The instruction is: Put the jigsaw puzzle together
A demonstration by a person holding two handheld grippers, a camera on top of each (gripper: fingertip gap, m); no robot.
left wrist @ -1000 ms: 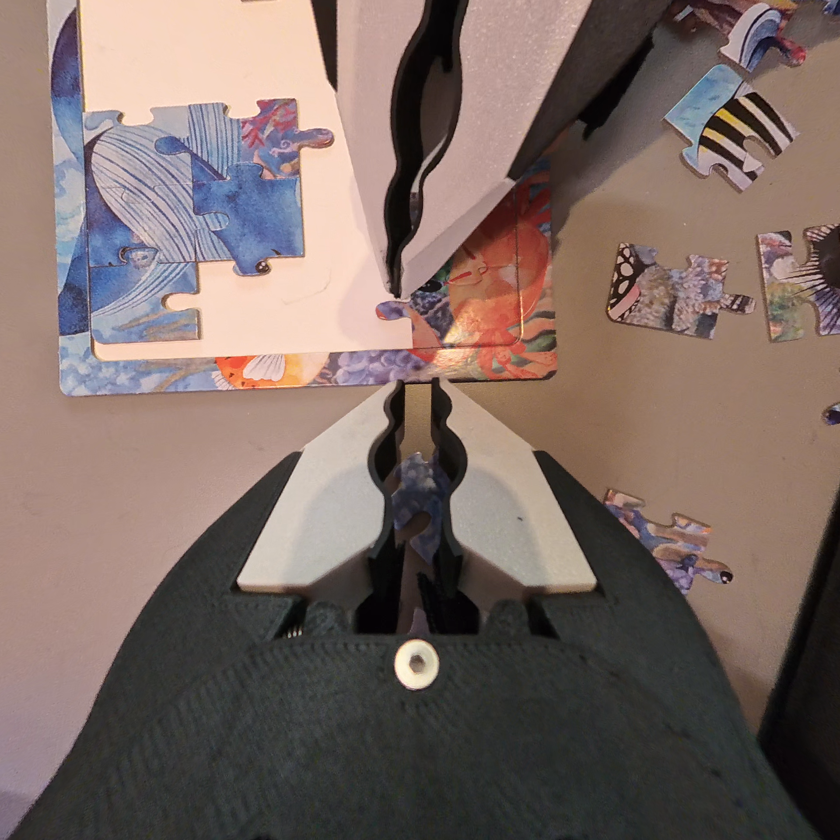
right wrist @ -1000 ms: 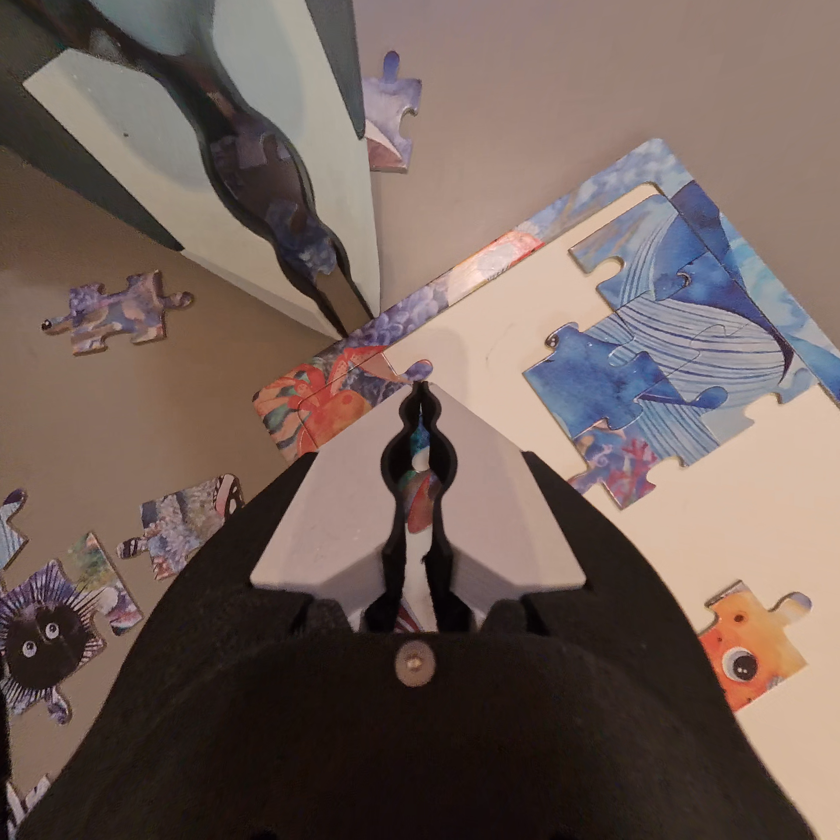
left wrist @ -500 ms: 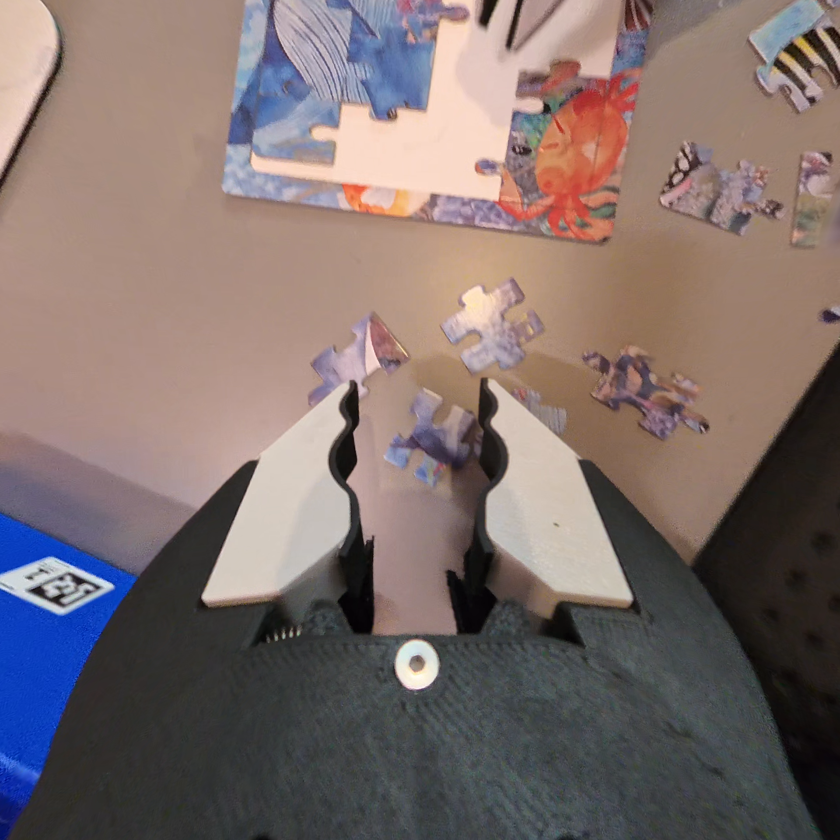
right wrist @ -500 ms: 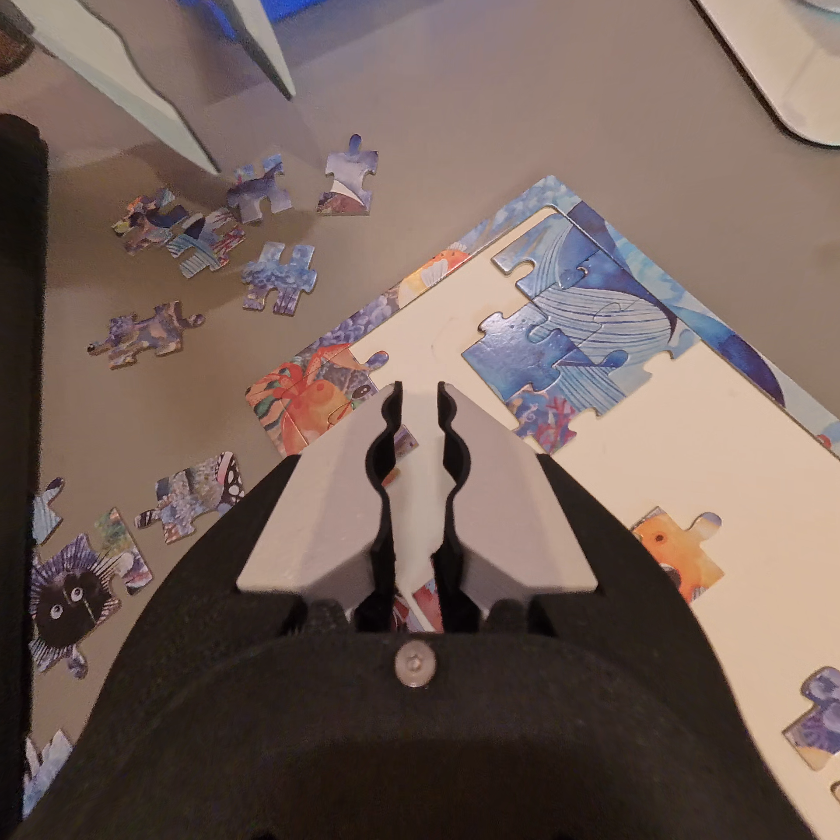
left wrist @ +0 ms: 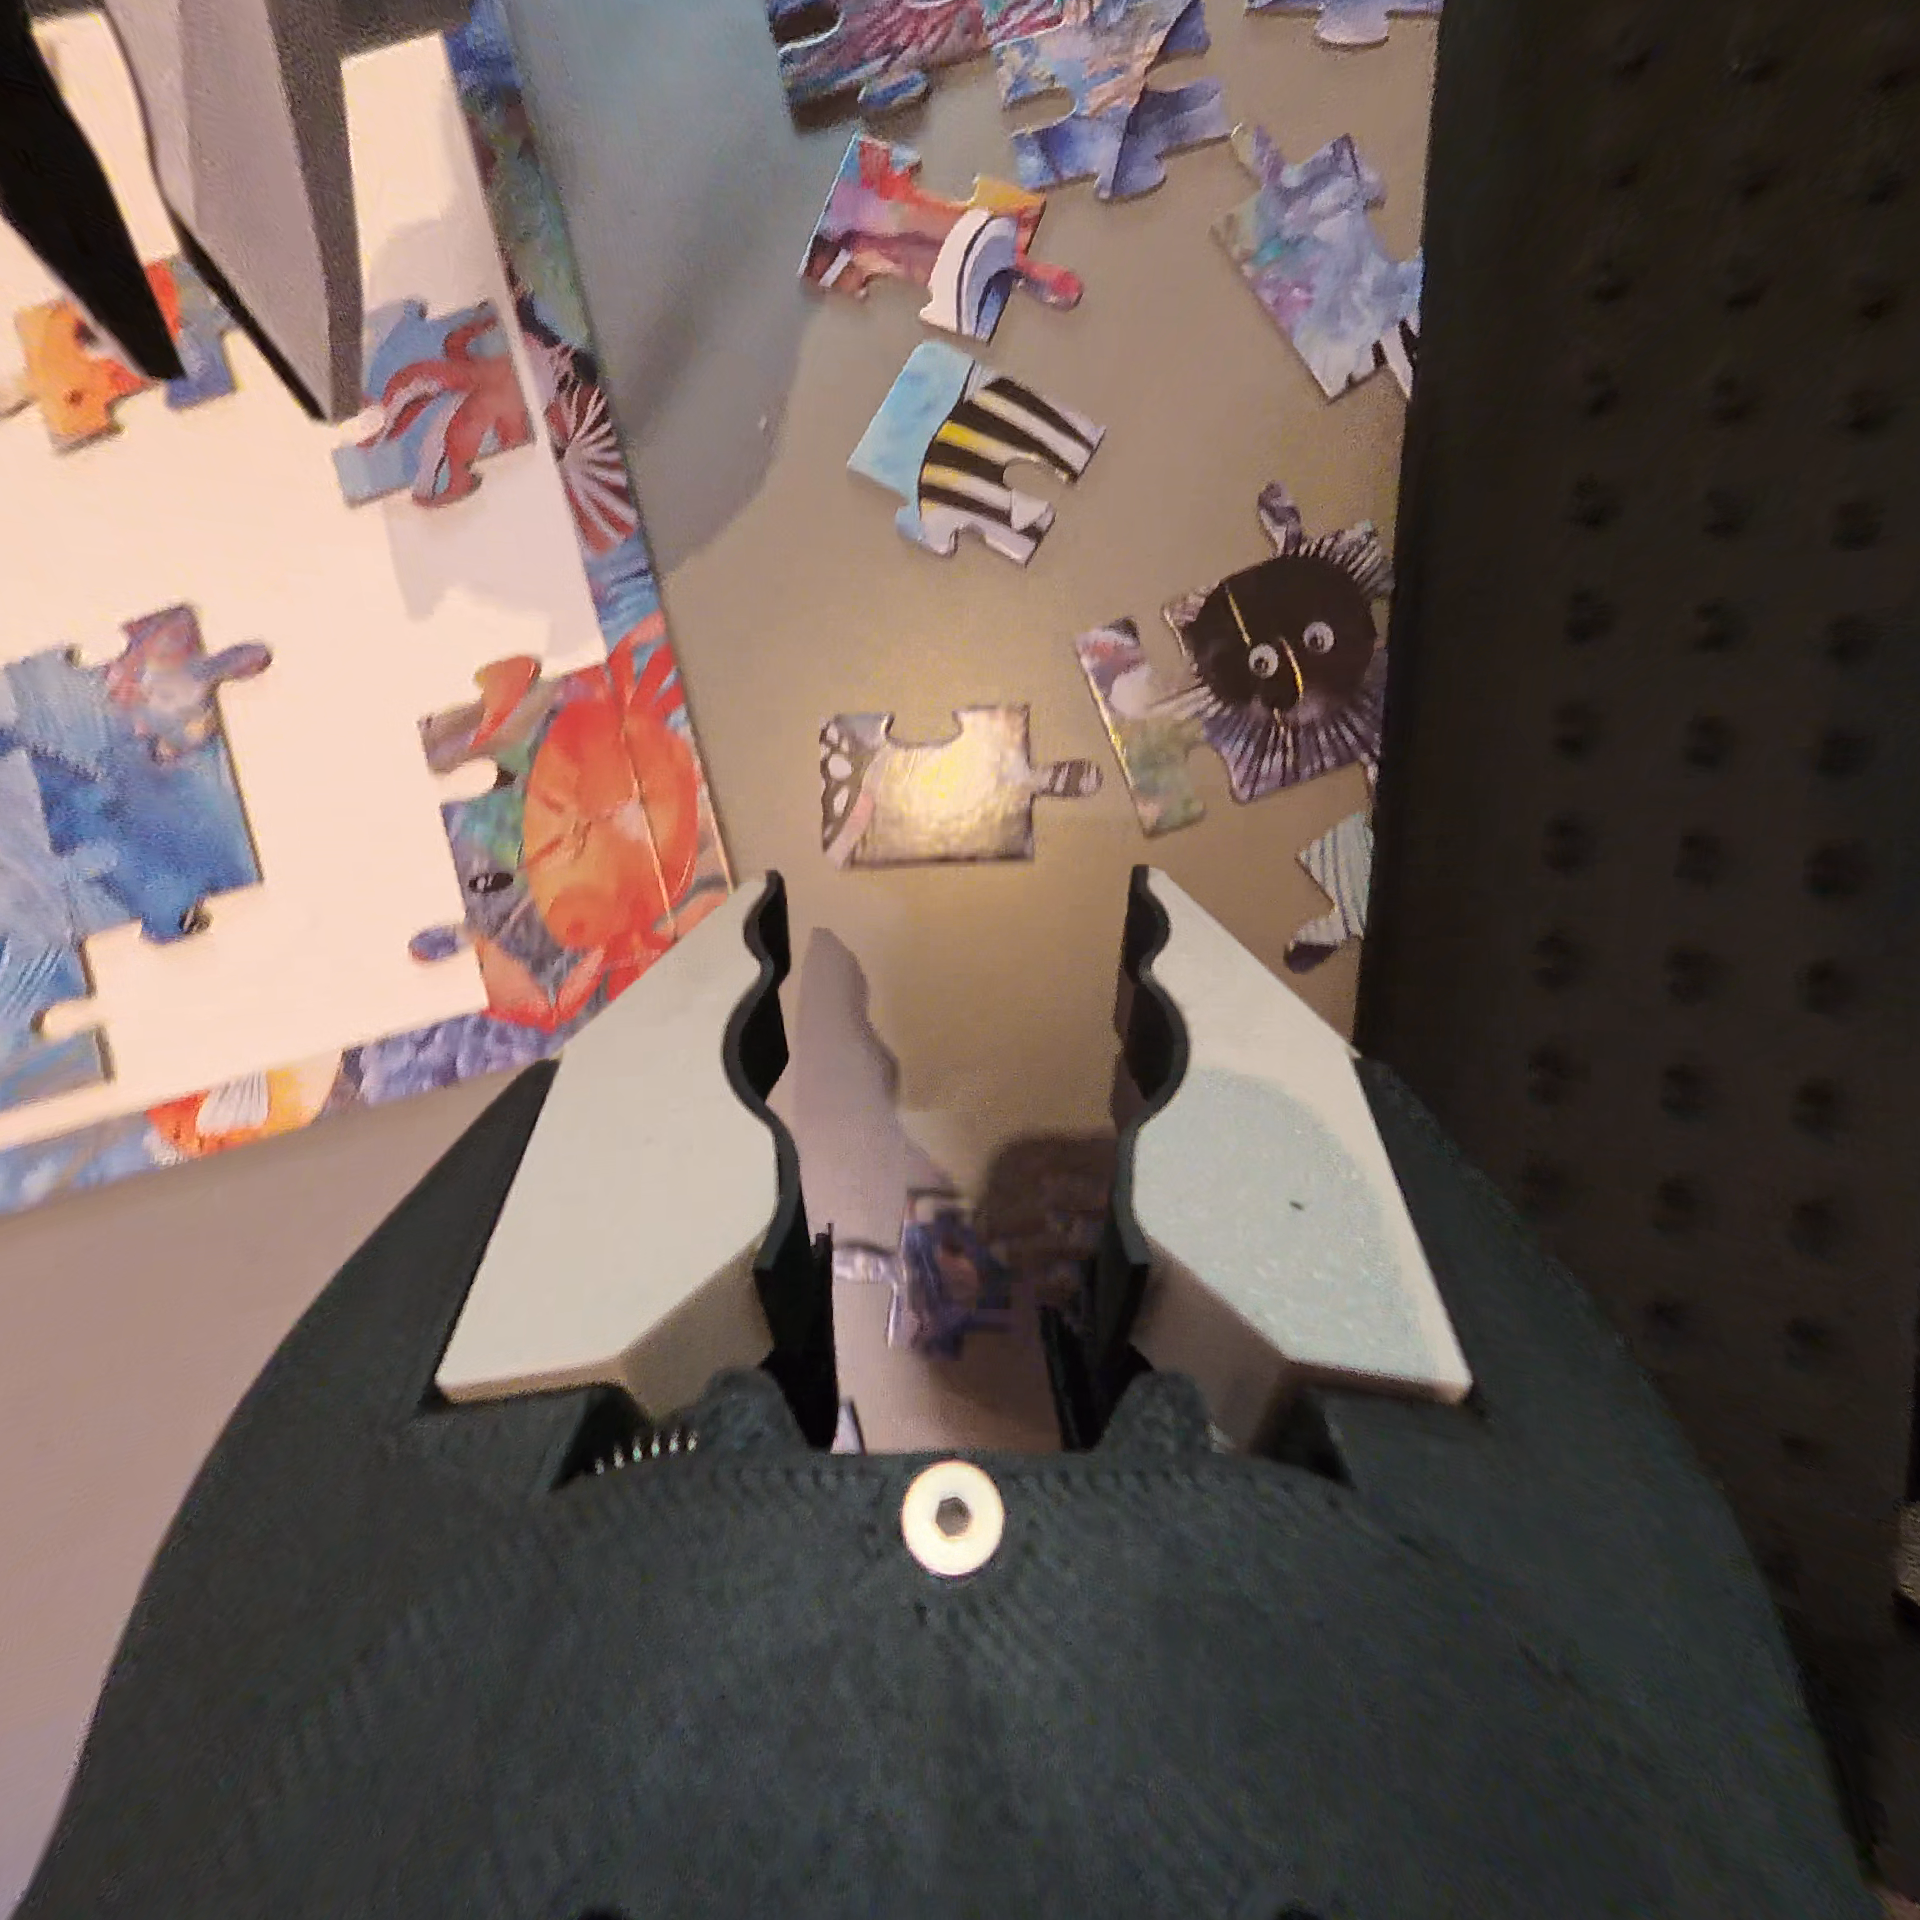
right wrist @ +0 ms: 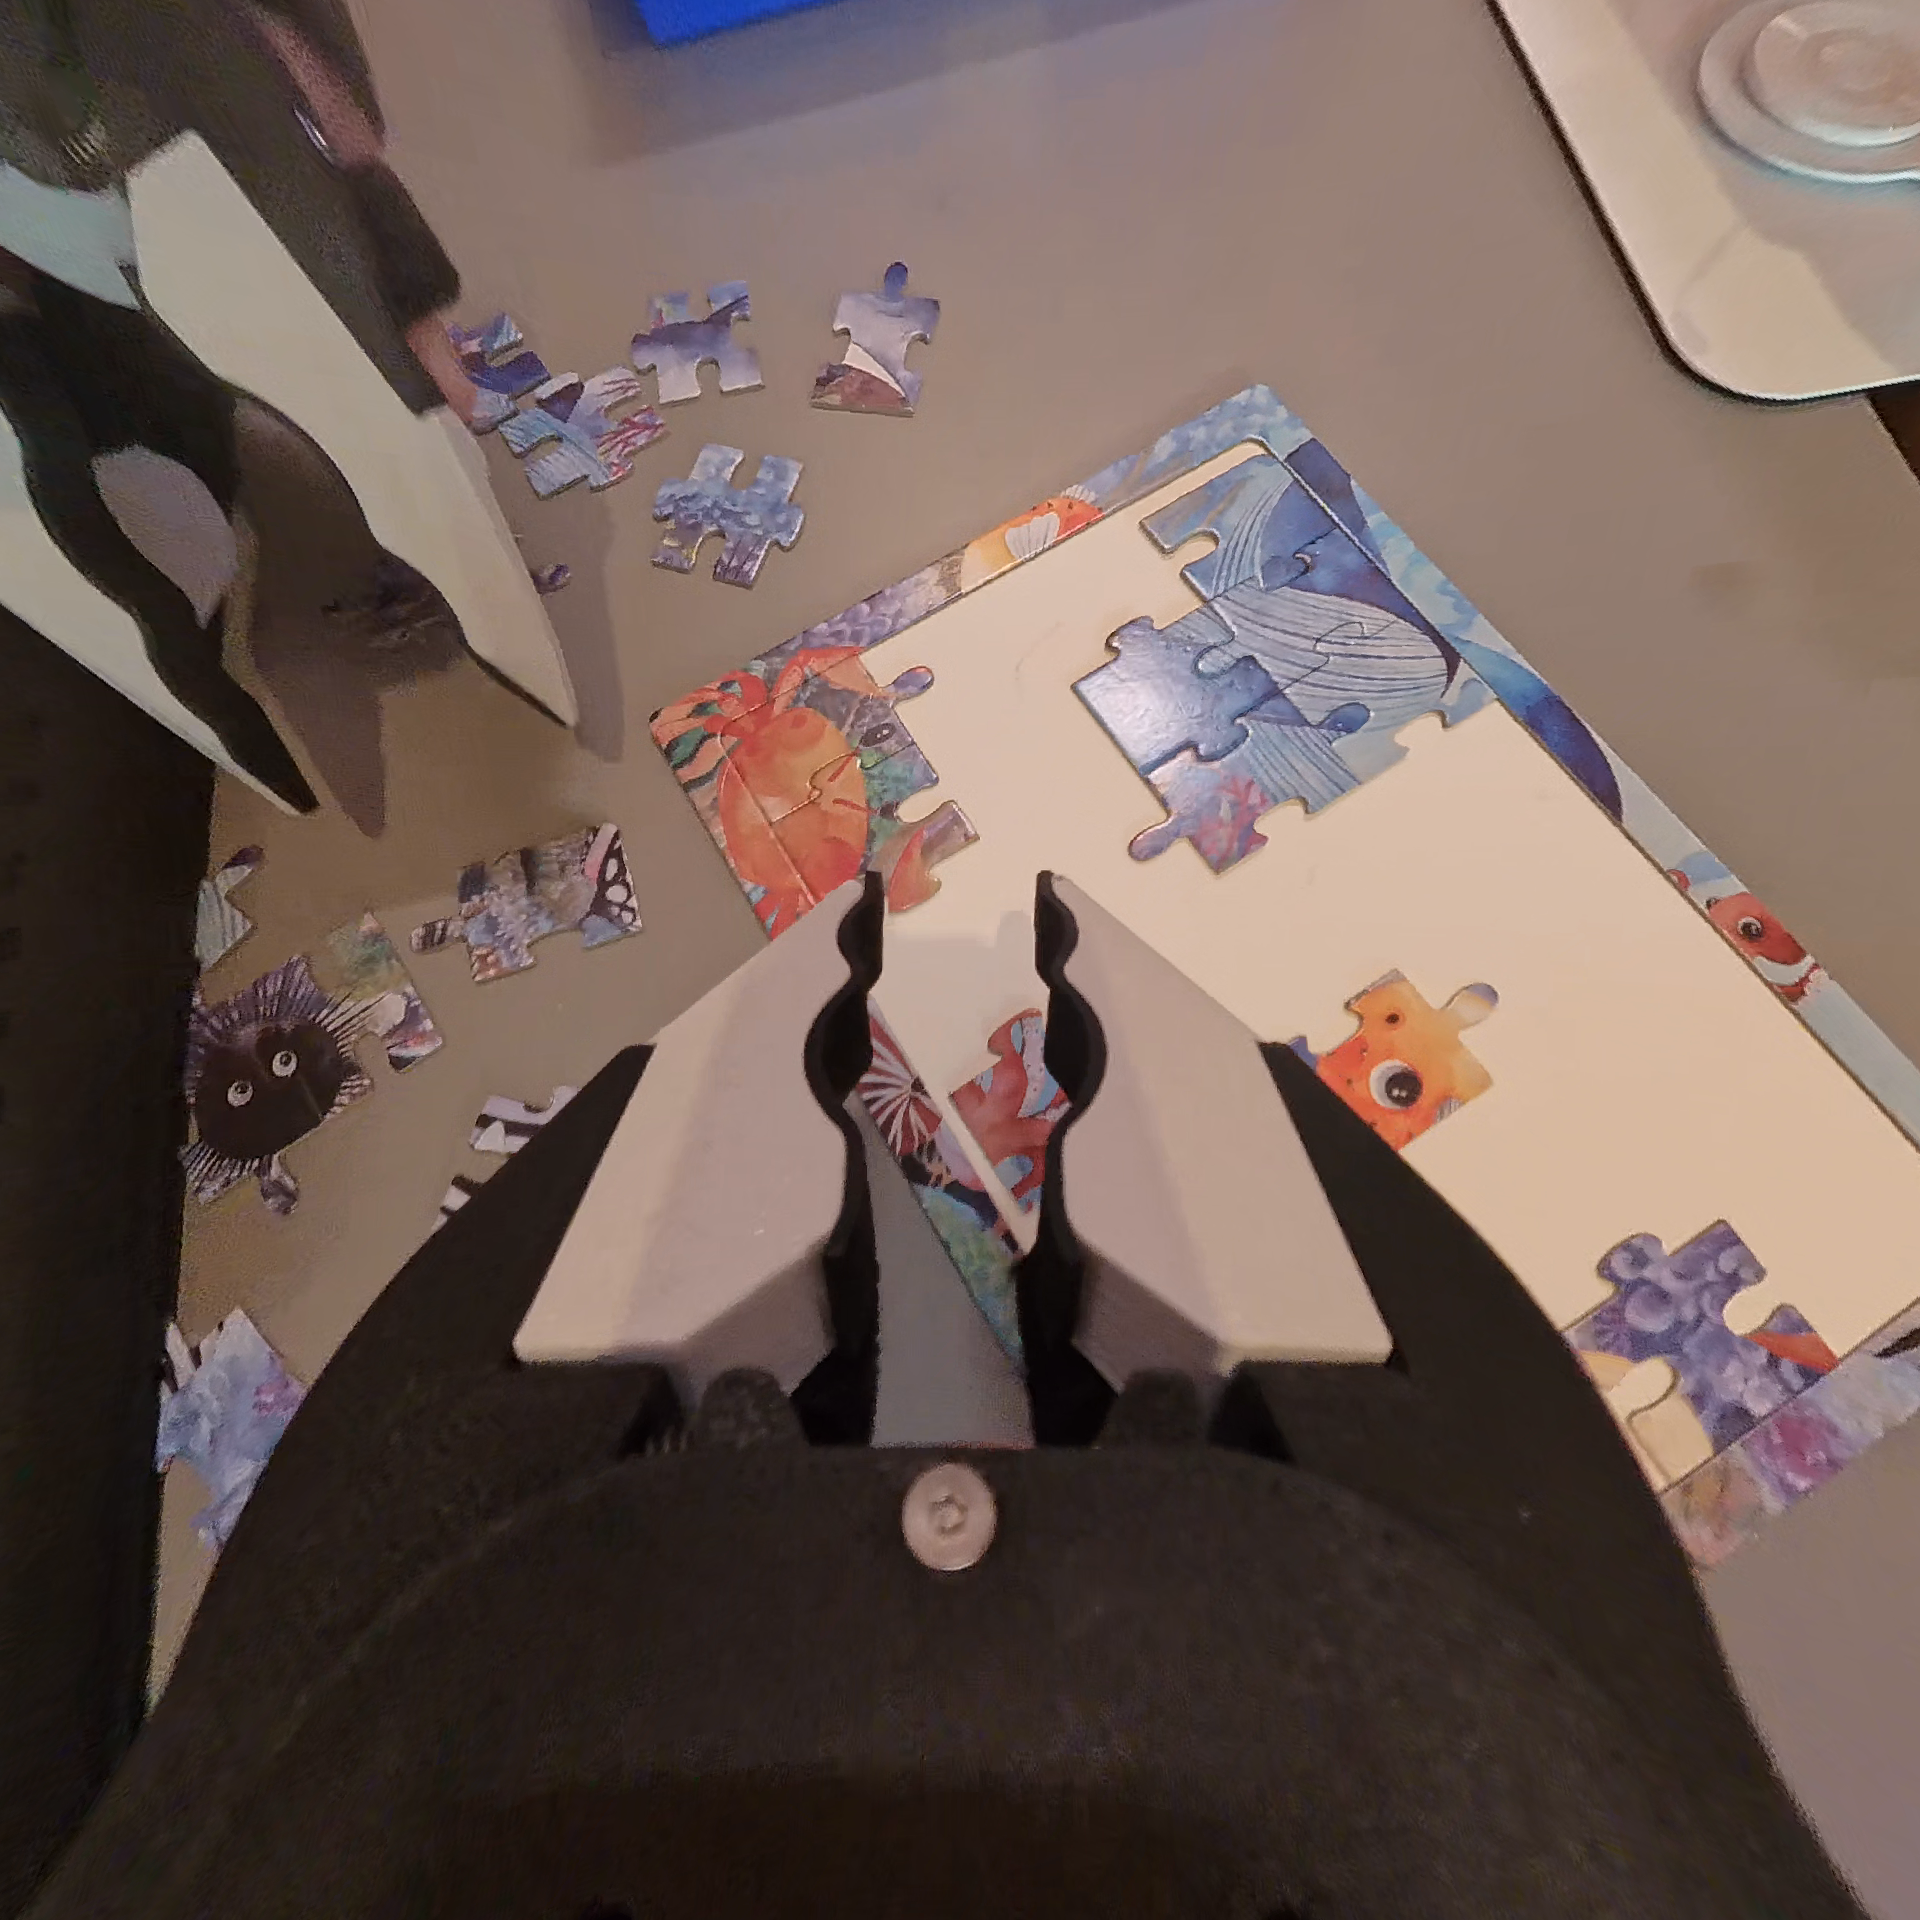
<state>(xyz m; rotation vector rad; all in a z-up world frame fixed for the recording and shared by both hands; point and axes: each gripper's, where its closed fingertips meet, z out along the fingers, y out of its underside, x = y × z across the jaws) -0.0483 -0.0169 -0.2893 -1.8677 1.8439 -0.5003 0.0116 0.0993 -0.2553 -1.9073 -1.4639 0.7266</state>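
The puzzle board (right wrist: 1351, 935) lies on the grey table with a blue whale cluster (right wrist: 1278, 665), an orange crab (right wrist: 800, 779) at its corner, an orange fish piece (right wrist: 1403, 1060) and a purple piece (right wrist: 1683, 1309) in place. My right gripper (right wrist: 956, 894) is open and empty above the board's near edge, over a red coral piece (right wrist: 1013, 1101). My left gripper (left wrist: 956, 904) is open beside the board (left wrist: 312, 623), with a blurred purple-blue piece (left wrist: 945, 1278) below its fingers. It also shows open in the right wrist view (right wrist: 312, 520).
Loose pieces lie right of the board: a yellow-and-black striped one (left wrist: 977, 457), a black urchin (left wrist: 1278, 665), a butterfly-marked one (left wrist: 935, 790). More lie past the corner (right wrist: 717, 509). A black perforated panel (left wrist: 1662, 727) stands at the right. A white tray (right wrist: 1766, 156) sits far off. To the blurred purple-blue piece (left wrist: 945, 1278): left tips about 9 centimetres, right tips about 20 centimetres.
Both grippers were shut on pieces one second ago and have opened. The left moved off the board toward the loose pieces by the black panel. The right pulled back and opened wider.
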